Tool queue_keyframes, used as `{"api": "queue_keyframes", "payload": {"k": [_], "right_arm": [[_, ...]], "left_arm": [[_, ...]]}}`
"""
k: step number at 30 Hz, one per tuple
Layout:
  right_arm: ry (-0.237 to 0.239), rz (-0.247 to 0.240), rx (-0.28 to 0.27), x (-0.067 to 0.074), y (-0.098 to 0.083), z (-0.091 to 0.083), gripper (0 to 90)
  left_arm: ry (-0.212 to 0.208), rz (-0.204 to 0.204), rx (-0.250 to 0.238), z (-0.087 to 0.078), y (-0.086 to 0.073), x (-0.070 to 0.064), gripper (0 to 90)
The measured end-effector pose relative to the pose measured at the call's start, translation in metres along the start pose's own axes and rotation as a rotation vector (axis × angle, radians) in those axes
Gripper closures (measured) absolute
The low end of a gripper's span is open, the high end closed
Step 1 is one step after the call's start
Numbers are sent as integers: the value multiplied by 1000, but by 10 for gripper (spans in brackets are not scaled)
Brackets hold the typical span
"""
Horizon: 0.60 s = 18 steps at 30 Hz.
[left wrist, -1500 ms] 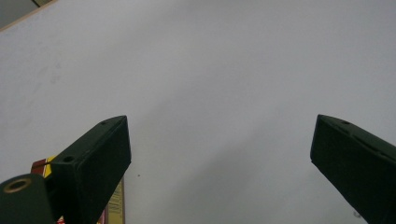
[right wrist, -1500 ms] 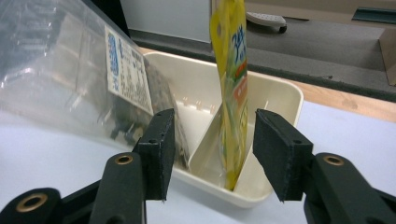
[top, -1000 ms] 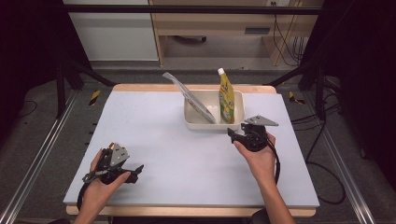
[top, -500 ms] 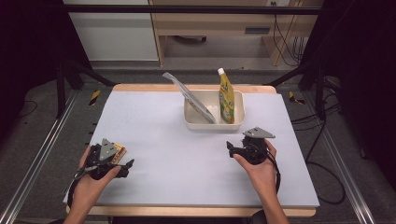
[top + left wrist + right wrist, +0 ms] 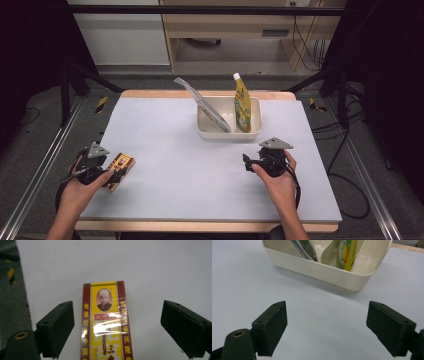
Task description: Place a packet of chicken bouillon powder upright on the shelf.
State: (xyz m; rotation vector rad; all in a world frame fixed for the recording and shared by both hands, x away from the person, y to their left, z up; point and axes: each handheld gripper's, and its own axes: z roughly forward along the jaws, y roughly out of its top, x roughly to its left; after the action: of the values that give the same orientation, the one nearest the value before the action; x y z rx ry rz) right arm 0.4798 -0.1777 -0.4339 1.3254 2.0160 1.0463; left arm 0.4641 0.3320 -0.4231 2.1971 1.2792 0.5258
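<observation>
Left gripper view: the left hand-held gripper straddles a yellow-red box near the surface's left edge, jaws spread and just closing slightly, pads clear of it.

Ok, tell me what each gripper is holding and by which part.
Nothing is held. The left gripper straddles the red-and-yellow box, pads clear of its sides; the right gripper is open over bare table.

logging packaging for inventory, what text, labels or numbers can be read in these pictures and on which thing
Flat red and yellow cardboard box between the left hand-held gripper's open jaws: yellow Chinese characters run down both red side bands, the right band partly reading "兴隆"; the rest is blurred.
Same box, centre: red characters under glare, unreadable; a small portrait sits above them.
Yellow and green spouted pouch in the cream plastic bin: print too small to read.
Silver foil packet: no legible text.
</observation>
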Motion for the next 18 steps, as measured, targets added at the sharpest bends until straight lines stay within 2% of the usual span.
{"api": "queue_keyframes", "payload": {"k": [3, 7, 9, 11, 14, 18], "right_arm": [[3, -1, 13, 2, -1, 1, 173], [15, -13, 29, 4, -1, 3, 174], [23, -25, 42, 6, -2, 5, 174], [31, -34, 56, 8, -2, 7, 174], [37, -57, 60, 8, -3, 9, 173], [37, -62, 64, 8, -4, 9, 173]], "left_arm": [[23, -3, 86, 7, 2, 4, 112], [9, -13, 197, 10, 2, 10, 110], [13, -21, 234, 10, 2, 11, 112], [-11, -28, 268, 11, 0, 13, 114], [-30, 9, 341, 14, -1, 12, 116], [-28, 27, 381, 19, 0, 8, 134]]}}
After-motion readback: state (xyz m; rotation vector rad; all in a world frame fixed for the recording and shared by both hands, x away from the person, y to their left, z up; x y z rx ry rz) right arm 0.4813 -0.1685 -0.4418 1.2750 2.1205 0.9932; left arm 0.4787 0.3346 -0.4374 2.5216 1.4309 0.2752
